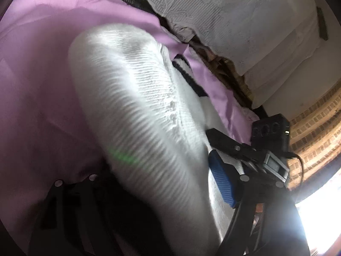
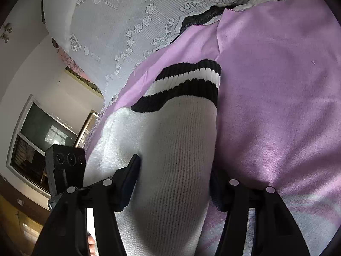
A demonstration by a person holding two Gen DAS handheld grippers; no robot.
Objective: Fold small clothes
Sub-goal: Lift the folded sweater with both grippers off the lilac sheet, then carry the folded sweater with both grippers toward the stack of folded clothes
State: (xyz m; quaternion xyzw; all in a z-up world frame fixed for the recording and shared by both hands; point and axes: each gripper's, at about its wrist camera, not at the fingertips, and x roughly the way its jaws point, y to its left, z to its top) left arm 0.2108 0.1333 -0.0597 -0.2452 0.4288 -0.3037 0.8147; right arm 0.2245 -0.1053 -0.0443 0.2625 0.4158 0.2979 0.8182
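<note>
The right gripper (image 2: 173,181) has its fingers (image 2: 131,179) clamped together; the left gripper (image 1: 132,192) fingers are hidden, state unclear.

A lilac sheet (image 2: 277,106) covers the bed. Beyond its far edge lies a white lace cover (image 2: 119,25) patterned with flowers. At far left, a dark window (image 2: 38,143) sits in a pale wall (image 2: 27,68).
</note>
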